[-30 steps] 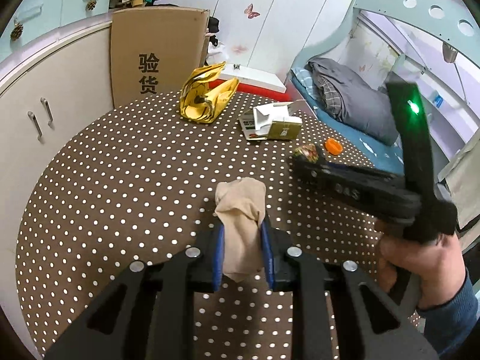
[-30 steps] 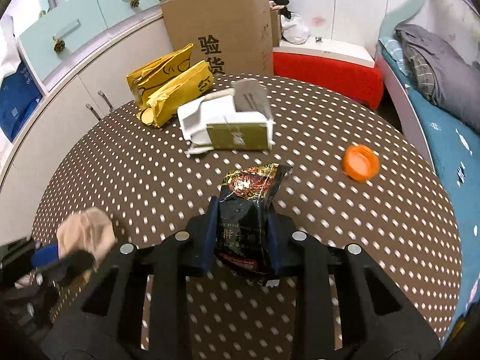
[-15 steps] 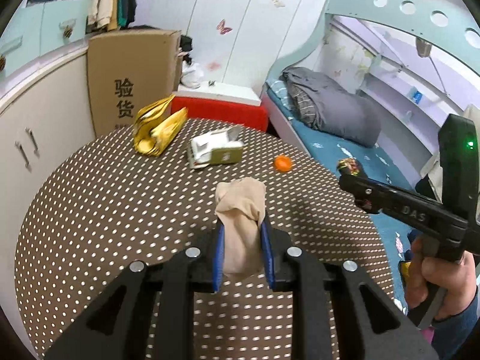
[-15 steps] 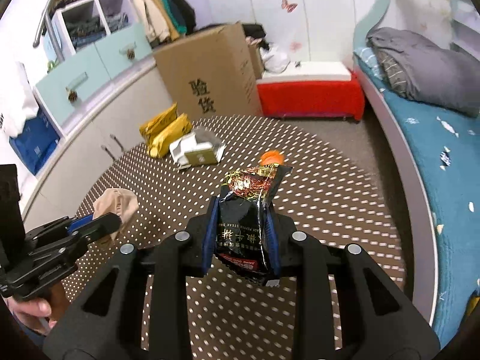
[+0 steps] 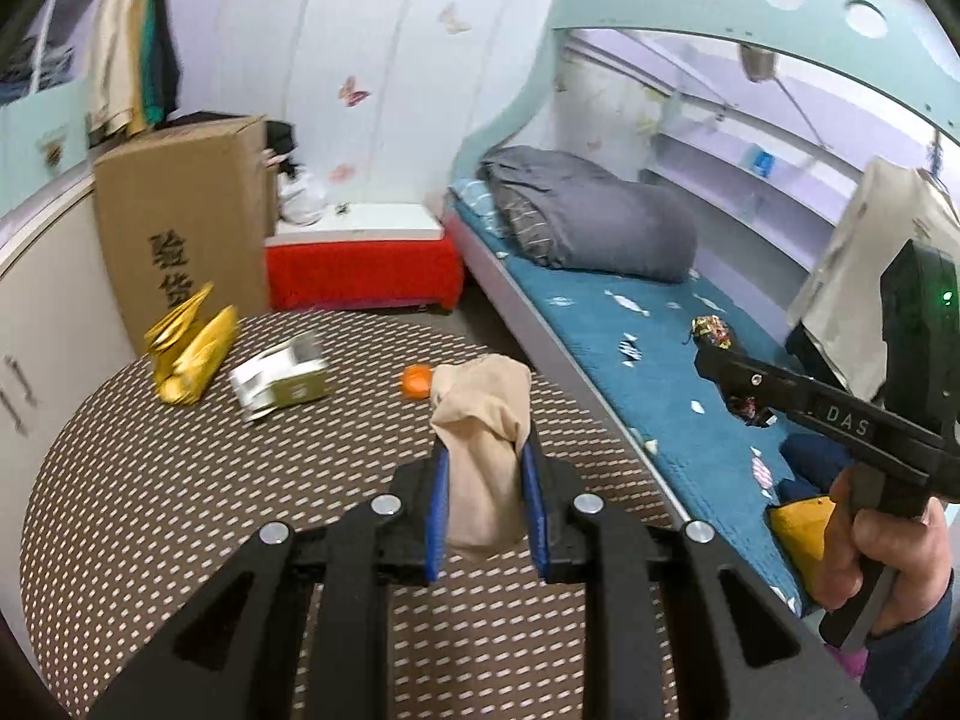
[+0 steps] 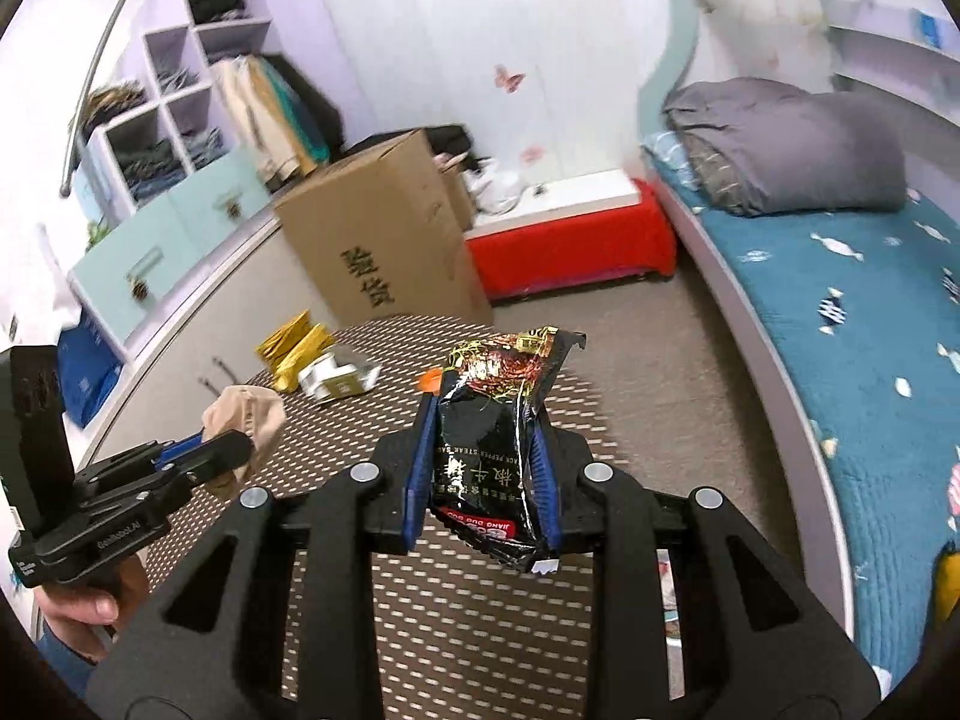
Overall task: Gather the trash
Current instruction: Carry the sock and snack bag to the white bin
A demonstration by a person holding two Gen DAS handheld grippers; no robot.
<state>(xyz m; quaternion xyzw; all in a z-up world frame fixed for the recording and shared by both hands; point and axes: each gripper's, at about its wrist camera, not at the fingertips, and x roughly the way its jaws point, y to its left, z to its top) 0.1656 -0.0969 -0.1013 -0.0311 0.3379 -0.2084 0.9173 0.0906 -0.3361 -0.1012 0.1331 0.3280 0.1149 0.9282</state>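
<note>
Left gripper (image 5: 483,501) clenched on beige cloth (image 5: 480,450) above dotted desk (image 5: 150,510); right gripper (image 6: 483,480) grasping black snack packet (image 6: 489,450). Only in right view: wardrobe shelves (image 6: 174,114) beyond cardboard box (image 6: 384,240).

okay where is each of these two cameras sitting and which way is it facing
Left wrist: on the left gripper, facing the dotted table and bed; holds beige cloth; right hand shows.
Right wrist: on the right gripper, facing table and cardboard box; holds black packet; left hand shows.
Shared: table, box, bed, cloth.
</note>
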